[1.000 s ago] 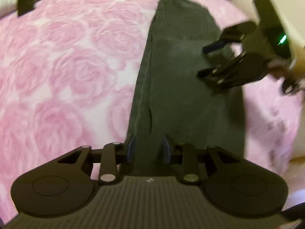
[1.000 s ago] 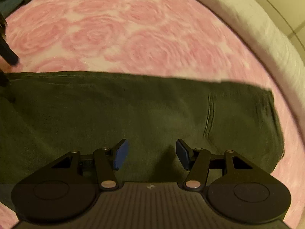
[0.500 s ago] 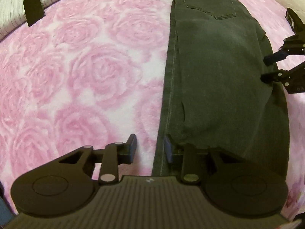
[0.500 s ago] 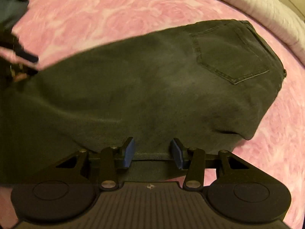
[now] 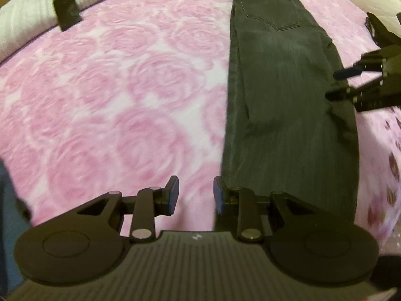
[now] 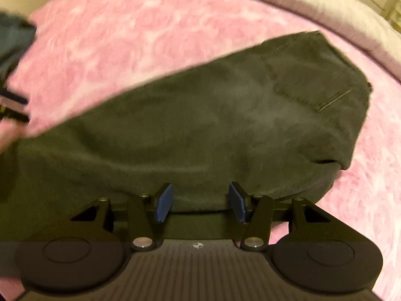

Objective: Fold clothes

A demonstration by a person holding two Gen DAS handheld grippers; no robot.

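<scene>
Dark jeans point(image 5: 283, 95) lying leg-over-leg lengthwise on bed point(image 5: 120, 80); both jaws wide, empty. Crosswise fold next, probably.

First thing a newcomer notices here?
The dark jeans, folded lengthwise, laid along the right side of the pink rose blanket, back pocket at the far end. Next, both grippers open and empty: the left gripper by the near hem, the right gripper at the long edge.
</scene>
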